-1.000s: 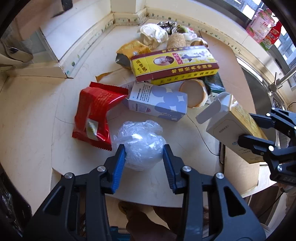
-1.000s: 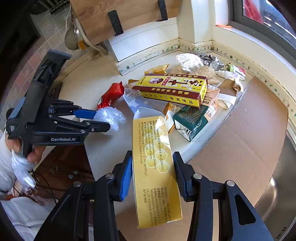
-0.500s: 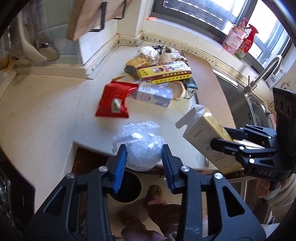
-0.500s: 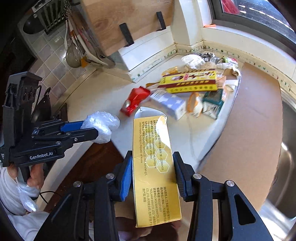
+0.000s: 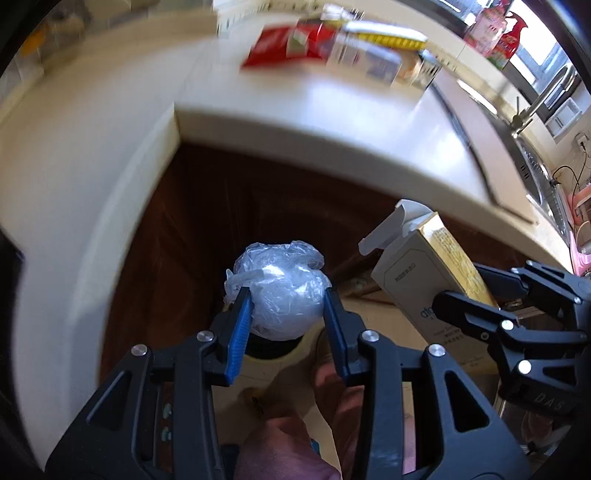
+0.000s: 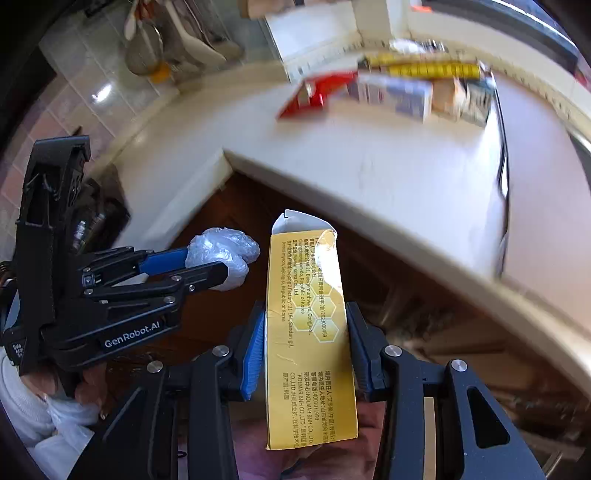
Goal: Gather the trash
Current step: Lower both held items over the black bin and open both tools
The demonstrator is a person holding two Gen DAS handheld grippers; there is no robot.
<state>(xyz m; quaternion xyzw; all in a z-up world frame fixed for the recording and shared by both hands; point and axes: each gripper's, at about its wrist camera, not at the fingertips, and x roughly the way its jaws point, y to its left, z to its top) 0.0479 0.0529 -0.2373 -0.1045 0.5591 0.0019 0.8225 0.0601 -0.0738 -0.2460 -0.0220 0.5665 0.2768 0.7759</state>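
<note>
My left gripper [image 5: 288,314] is shut on a crumpled clear plastic ball [image 5: 279,291] and holds it below the counter edge, right above a round bin opening [image 5: 269,347] that is mostly hidden. My right gripper [image 6: 304,343] is shut on a tall yellow carton [image 6: 308,317] with its top flap open, held in front of the brown cabinet. The carton [image 5: 428,280] shows at the right of the left wrist view. The left gripper [image 6: 207,266] with the plastic ball [image 6: 221,254] shows at the left of the right wrist view.
The cream countertop [image 5: 332,122] lies above and beyond both grippers. On it rest a red packet [image 5: 288,44], a white and blue box [image 5: 369,59] and a yellow box [image 5: 388,35]. A sink and tap [image 5: 535,107] are at the right. Dark wooden cabinet doors [image 5: 229,229] are straight ahead.
Both grippers have moved down and back from the countertop to below its edge, each still holding its item. The view is blurred by the motion.
</note>
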